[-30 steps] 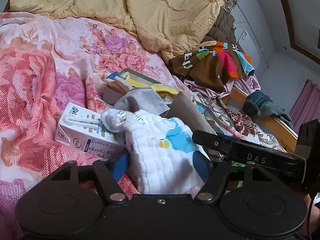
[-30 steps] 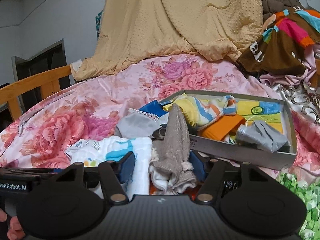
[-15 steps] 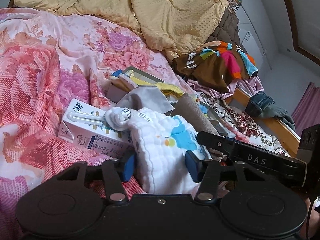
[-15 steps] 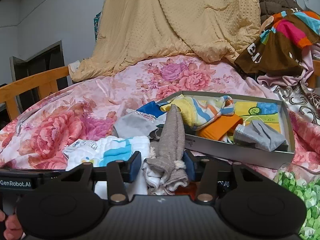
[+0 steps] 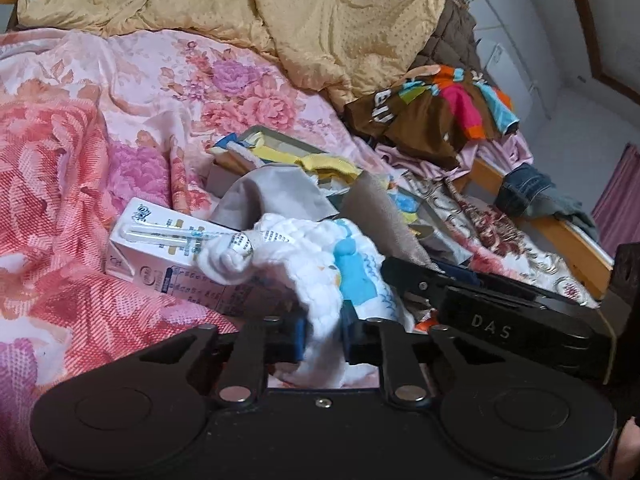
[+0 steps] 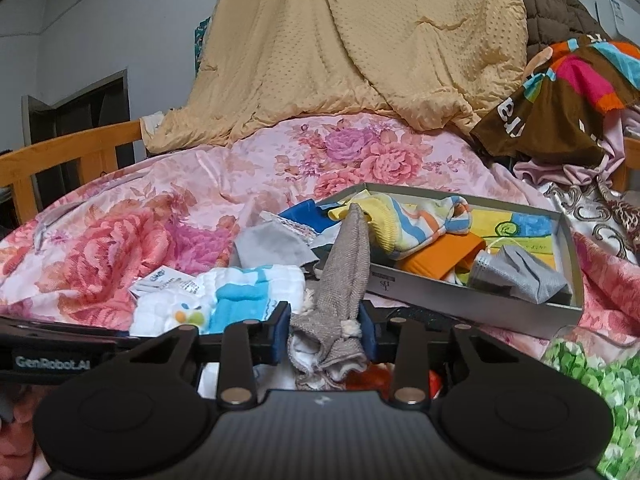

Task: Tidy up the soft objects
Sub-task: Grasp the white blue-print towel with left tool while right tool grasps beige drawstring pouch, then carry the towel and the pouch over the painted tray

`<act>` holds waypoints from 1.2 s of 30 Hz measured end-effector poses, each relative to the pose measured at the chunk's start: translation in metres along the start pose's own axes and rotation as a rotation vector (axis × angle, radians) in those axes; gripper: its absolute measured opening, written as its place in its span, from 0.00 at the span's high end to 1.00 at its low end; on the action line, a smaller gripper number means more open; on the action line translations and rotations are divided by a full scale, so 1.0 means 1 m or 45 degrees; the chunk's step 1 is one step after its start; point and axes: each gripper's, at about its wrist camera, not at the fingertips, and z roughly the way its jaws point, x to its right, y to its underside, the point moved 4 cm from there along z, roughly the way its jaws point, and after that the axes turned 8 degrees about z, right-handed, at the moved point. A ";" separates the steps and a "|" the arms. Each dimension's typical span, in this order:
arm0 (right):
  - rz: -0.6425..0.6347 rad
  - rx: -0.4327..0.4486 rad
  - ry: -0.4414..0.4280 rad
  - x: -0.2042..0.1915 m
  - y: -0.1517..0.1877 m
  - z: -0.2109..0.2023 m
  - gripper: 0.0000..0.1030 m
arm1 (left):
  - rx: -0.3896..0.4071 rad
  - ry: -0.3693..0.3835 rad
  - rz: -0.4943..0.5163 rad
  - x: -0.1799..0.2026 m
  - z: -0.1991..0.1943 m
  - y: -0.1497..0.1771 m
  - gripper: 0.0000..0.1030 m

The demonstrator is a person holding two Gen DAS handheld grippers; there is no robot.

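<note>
White quilted cloth (image 5: pixel 320 300) is being pinched by the left gripper (image 5: pixel 323 338), whose jaws have just been closing on it, angled slightly downward. Alongside, the right gripper (image 6: pixel 325 338) is clamping a grey knitted cloth (image 6: pixel 340 280), jaws likewise just closing. Beyond, a grey box (image 6: pixel 472 304) is lying on the floral bedspread (image 6: pixel 168 216).

One grey box (image 6: pixel 472 300) at right centre, one milk carton (image 5: pixel 168 256) at left centre, one yellow blanket (image 6: pixel 360 40) on top, two tongs.
</note>
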 end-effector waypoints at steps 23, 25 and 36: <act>0.105 -0.002 -0.020 -0.004 -0.007 -0.056 0.67 | -0.065 -0.250 -0.008 0.034 -0.082 0.008 0.89; 0.048 0.026 -0.018 -0.013 -0.009 -0.064 0.67 | -0.071 -0.276 0.022 0.038 -0.091 0.010 0.89; 0.077 0.157 -0.082 -0.016 -0.029 -0.094 0.67 | 0.019 -0.248 0.034 0.066 -0.121 -0.036 0.89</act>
